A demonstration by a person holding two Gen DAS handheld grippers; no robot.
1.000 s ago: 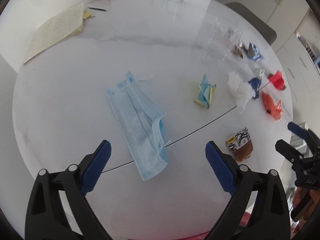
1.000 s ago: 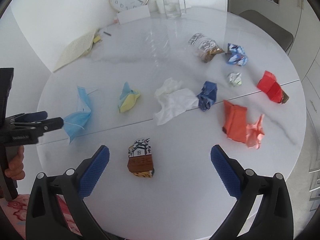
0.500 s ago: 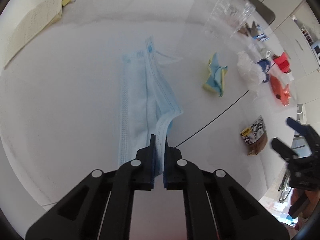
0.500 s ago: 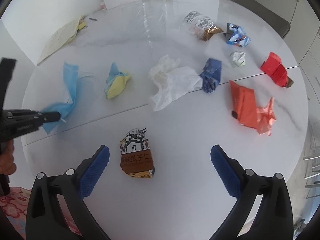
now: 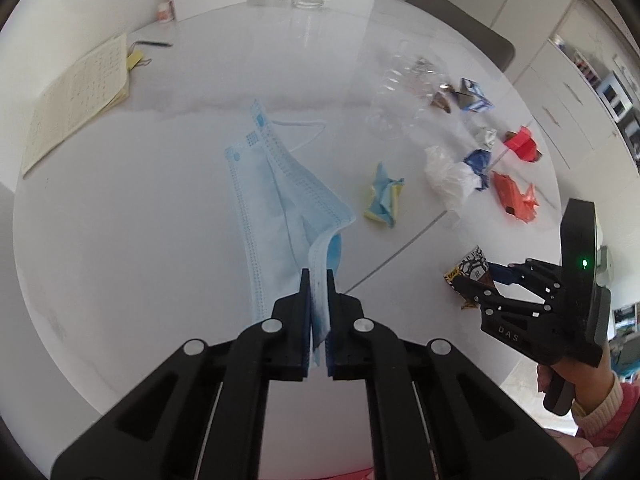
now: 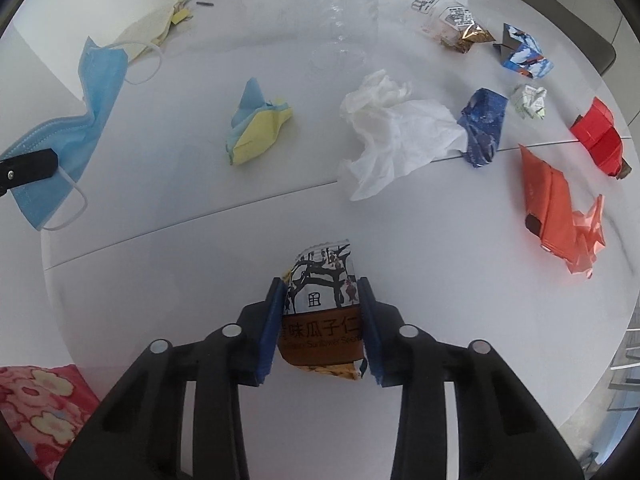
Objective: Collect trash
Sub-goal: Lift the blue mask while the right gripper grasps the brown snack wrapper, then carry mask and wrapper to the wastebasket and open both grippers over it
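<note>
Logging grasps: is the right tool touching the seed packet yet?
Touching. The right wrist view shows the right tool with both blue pads pressed against the sides of the seed packet, no gap on either side.

White cabinets [image 5: 560, 68], perhaps a chair [image 5: 460, 20]

Mask [image 5: 280, 200] light blue; seed packet [image 6: 320, 308] white/black drawing, brown band; wrapper [image 6: 560, 216] at 3 o'clock orange; tissue [image 6: 396, 132] white.

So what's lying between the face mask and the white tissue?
The right wrist view shows a crumpled blue-and-yellow paper between the mask and the tissue, with bare table either side.
</note>
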